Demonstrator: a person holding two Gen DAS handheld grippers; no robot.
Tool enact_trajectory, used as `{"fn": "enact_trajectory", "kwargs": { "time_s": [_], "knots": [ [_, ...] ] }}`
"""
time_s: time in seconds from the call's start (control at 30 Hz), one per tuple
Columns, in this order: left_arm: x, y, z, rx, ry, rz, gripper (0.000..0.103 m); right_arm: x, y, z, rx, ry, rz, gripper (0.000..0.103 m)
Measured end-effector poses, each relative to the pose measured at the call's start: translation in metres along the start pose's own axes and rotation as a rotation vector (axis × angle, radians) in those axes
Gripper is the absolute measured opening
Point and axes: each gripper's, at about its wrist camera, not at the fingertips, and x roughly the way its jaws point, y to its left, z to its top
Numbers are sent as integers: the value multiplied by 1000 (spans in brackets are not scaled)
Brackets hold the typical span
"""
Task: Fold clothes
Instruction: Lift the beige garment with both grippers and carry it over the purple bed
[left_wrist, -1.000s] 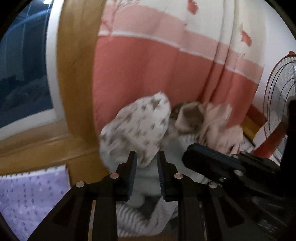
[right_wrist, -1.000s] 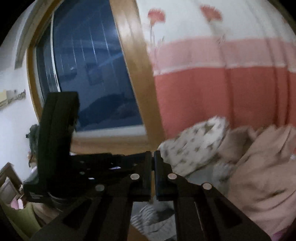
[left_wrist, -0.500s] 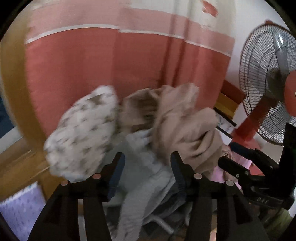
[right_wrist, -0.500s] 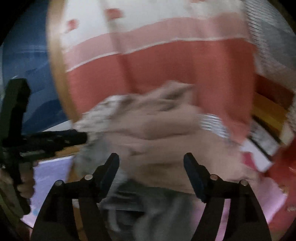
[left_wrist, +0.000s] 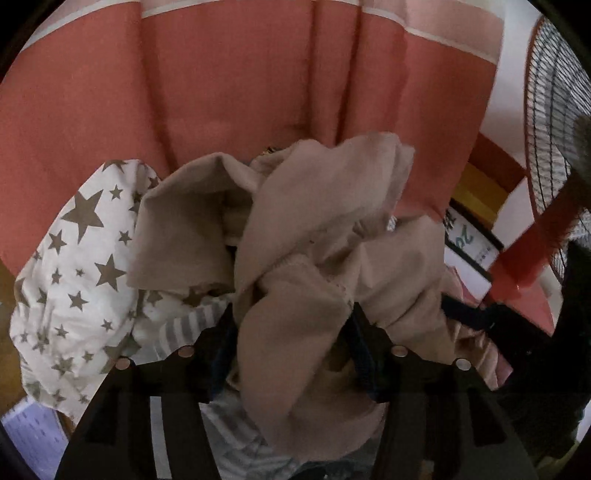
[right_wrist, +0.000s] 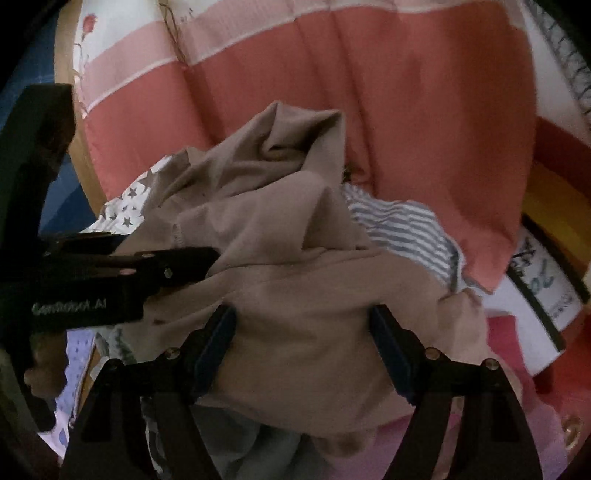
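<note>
Both tools spread wide over the heap: my left tool (left_wrist: 291, 354) straddles a bunched fold of the tan garment (left_wrist: 314, 229), my right tool (right_wrist: 303, 350) likewise. Probably one garment. I'd pinch an edge, not the star-print cloth (left_wrist: 74, 280) beneath.

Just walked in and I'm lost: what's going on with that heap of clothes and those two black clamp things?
A person holds a two-finger gripper in each hand, working at a pile of laundry in front of a red curtain. Both the left gripper and the right gripper are open, their fingers set on either side of folds of a crumpled beige garment lying on top. Neither has closed on it. A star-print cloth and a striped piece lie underneath. Nothing looks folded yet.
</note>
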Motion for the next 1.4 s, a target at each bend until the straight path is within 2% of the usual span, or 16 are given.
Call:
{"fn": "enact_trajectory", "kwargs": {
  "time_s": [0.03, 0.07, 0.13, 0.17, 0.2, 0.3, 0.4, 0.53, 0.67, 0.8, 0.93, 1.1, 1.13, 1.23, 1.3, 1.4],
  "knots": [
    [-1, 2, 0, -21, -6, -8, 50, 5, -2, 1, 13, 5, 12, 78],
    [-3, 4, -1, -36, -12, -15, 37, 8, 0, 1, 21, 6, 23, 77],
    [-11, 7, -2, -57, -25, -35, 22, 12, 3, 2, 35, -4, 49, 64],
    [-18, 8, -2, -66, -35, -52, 14, 11, 3, 3, 45, -16, 68, 48],
    [-25, 8, -2, -75, -45, -69, 11, 11, 4, 4, 55, -29, 86, 35],
    [-61, 3, -10, -38, -106, -88, 8, -4, 15, 10, 54, -91, 98, 22],
    [-97, -1, -16, -16, -165, -100, 8, -28, 35, 17, 48, -163, 165, 20],
    [-154, 15, -33, -20, -239, -74, 8, -57, 87, 20, -10, -239, 237, 20],
    [-224, 63, -67, -76, -319, -11, 8, -74, 151, 18, -69, -264, 346, 20],
    [-279, 121, -113, -146, -351, 116, 8, -73, 231, 6, -164, -246, 464, 20],
    [-313, 181, -166, -235, -338, 251, 8, -49, 307, -19, -232, -140, 561, 20],
    [-309, 253, -237, -345, -192, 365, 9, 7, 379, -59, -326, 34, 572, 21],
    [-306, 263, -248, -357, -161, 374, 10, 17, 391, -70, -342, 73, 561, 21],
    [-300, 287, -279, -413, -86, 371, 12, 20, 390, -91, -349, 143, 522, 24],
    [-298, 298, -293, -446, -64, 346, 15, 20, 387, -104, -352, 186, 496, 31],
    [-298, 306, -307, -472, -51, 314, 26, 20, 383, -123, -356, 251, 456, 41]
  ]
}}
